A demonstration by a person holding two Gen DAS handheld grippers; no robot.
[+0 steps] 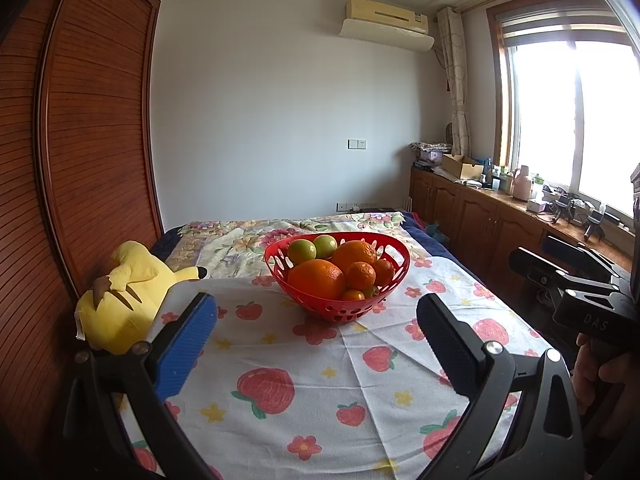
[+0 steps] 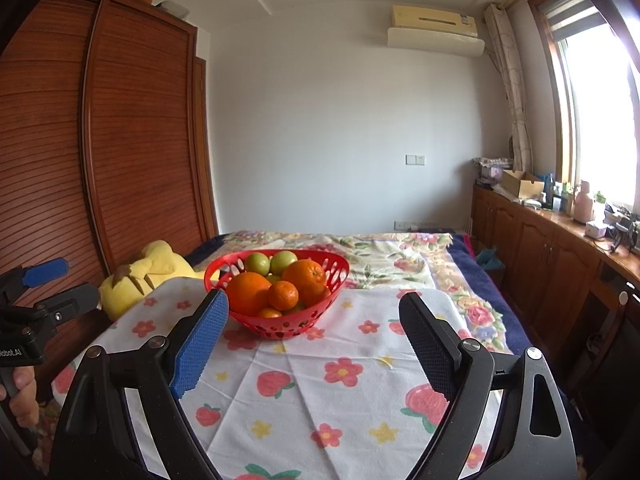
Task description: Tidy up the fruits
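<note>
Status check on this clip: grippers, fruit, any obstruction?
Left gripper open, empty. Right gripper open, empty. Fruit all in red basket on cloth, untouched. Yellow plush toy left of basket, clear of the approach.

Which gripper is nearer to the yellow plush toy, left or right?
Left. The left gripper hangs open just beside the yellow plush toy; the right gripper is farther off.

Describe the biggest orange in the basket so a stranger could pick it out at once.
Start at the bed covered by the strawberry-print cloth; a red perforated basket sits on it. Among the fruit inside, the biggest orange lies at the front left of the pile. It is larger than the small mandarins beside it and sits nearer than the two green fruits at the back.
</note>
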